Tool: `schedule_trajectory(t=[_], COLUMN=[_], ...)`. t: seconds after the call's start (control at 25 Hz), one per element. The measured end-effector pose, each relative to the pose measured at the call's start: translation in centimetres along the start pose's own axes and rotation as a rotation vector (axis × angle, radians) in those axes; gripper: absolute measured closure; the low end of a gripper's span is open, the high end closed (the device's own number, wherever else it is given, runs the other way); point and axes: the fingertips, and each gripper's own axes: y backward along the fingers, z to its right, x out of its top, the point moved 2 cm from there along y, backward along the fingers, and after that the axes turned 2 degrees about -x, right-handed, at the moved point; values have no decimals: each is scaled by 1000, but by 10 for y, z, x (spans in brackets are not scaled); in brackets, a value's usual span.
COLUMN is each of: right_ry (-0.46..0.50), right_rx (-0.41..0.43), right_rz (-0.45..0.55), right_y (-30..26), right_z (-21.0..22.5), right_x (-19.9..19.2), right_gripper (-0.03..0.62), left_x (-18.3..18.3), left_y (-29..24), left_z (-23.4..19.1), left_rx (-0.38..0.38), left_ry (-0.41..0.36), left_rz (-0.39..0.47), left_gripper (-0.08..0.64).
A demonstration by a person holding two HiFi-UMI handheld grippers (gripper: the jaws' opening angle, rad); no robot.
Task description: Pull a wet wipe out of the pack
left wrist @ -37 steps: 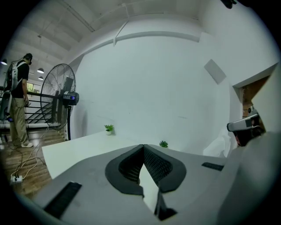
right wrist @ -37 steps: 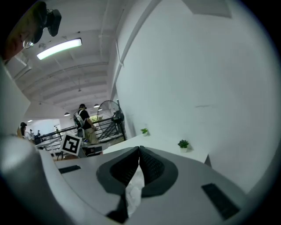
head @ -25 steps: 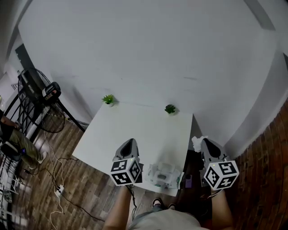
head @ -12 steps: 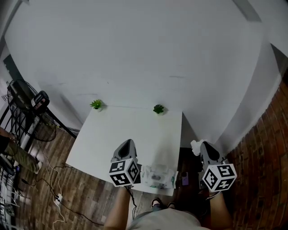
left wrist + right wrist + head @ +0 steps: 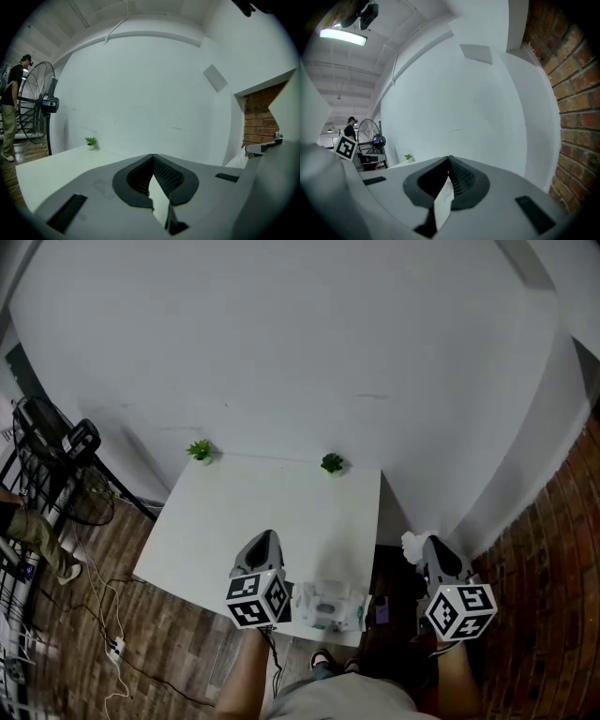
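Holds the left gripper [image 5: 267, 536] low and close to the body, nose pointing forward, marker cube [image 5: 258, 599] nearest the head, bare forearm [image 5: 246, 673] running back beneath it. Has its jaws pressed together at the tips. Carries the right gripper [image 5: 427, 542] at about the same height, well apart to the right, also pointing forward, its own cube [image 5: 460, 610] at the rear. Has those jaws clamped on a white wipe [image 5: 411, 544] bunching out past the tips.

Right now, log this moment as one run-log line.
left gripper: shut, nothing held, over white rectangular table | right gripper: shut on crumpled white wet wipe | white plastic wipe pack: at table's near edge
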Motion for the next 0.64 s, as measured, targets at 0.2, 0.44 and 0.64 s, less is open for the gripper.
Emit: schedule_trajectory(t=[0.2, 0.44, 0.64], right_ry=[-1, -8, -10], right_rx=[-3, -1, -4], right_rz=[-5, -9, -17], right_y=[0, 0, 2], right_z=[0, -3, -3], right_x=[-2, -3, -8], right_gripper=[588, 588, 588], left_x=[-4, -7, -13], left_y=[1, 1, 2], left_z=[-2, -6, -6], left_rx=[-2, 1, -4], left_ry=[7, 15, 17], left_rz=[-5, -11, -22], left_gripper=[558, 558, 558])
